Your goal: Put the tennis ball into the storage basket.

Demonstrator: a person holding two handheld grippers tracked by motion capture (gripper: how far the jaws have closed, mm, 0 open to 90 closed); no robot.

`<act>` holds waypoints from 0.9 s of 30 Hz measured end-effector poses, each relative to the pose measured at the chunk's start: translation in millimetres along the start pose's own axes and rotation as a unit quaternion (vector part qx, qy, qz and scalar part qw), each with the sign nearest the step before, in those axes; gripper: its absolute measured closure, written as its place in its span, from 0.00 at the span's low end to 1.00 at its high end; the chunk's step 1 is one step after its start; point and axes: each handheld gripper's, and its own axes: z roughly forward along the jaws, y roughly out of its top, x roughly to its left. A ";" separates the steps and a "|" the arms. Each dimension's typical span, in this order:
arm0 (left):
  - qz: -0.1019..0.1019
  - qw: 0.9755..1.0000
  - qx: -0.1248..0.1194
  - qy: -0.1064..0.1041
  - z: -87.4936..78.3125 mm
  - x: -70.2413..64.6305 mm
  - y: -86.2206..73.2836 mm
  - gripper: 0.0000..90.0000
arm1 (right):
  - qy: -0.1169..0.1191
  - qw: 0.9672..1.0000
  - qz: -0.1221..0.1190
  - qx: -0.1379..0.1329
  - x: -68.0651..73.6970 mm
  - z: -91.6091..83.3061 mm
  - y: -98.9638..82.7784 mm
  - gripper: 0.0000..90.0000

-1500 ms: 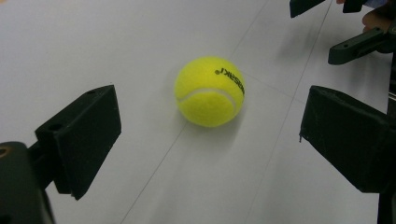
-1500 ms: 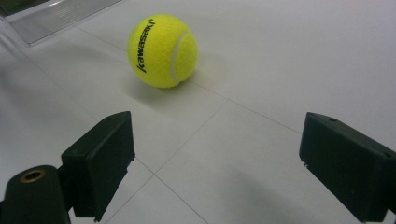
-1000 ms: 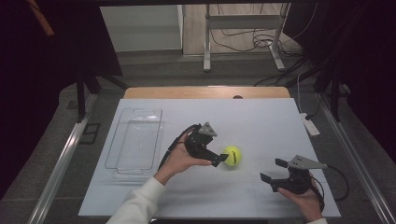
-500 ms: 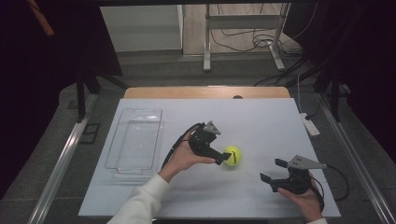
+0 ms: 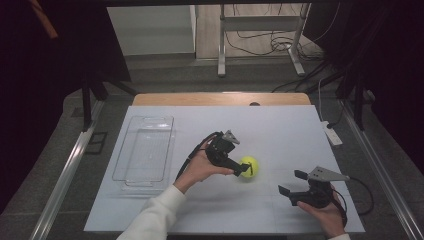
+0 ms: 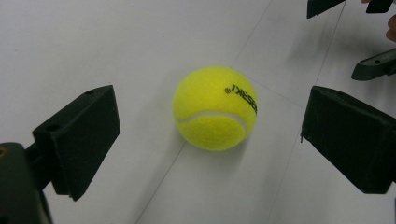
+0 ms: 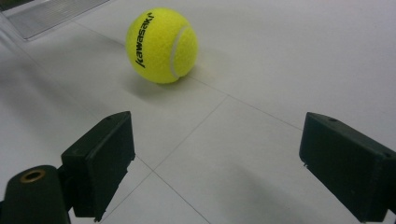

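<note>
Yellow tennis ball (image 5: pixel 248 166) resting on the white tabletop (image 5: pixel 280 130), taken here as the landmark. The ball lies near the middle of the tabletop, slightly toward the person's side.

Left tool (image 5: pixel 245 170): held in the person's left hand (image 5: pixel 202 167), which reaches in from the near edge, with a white sleeve (image 5: pixel 155 217) behind it. In the left gripper view the ball (image 6: pixel 215 108) sits between the two black jaws, roughly centred in the gap and a little ahead of them. The jaws stand wide apart, with bare tabletop visible on either side of the ball; neither jaw touches it. From the high view the jaw tips overlap the near-left side of the ball, and whether they reach around it cannot be told from there.

Right tool (image 5: pixel 290 183): held in the person's right hand (image 5: pixel 325 212), well apart from the ball, to its right and closer to the near edge. In the right gripper view the ball (image 7: pixel 161 45) lies ahead and to the left of the jaw gap, clear of both jaws, its black lettering facing that camera. These jaws are likewise spread wide and grip nothing.

Clear plastic tray (image 5: pixel 145 152): lies flat to the left of the ball, beyond the left hand, and apart from both tools. A thin seam line in the tabletop surface runs under the ball.
</note>
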 end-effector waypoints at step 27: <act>0.002 0.999 0.041 -0.019 32.2 -2.7 16.2 0.05 | 0.000 1.000 0.001 0.000 -0.8 0.1 -0.2 0.12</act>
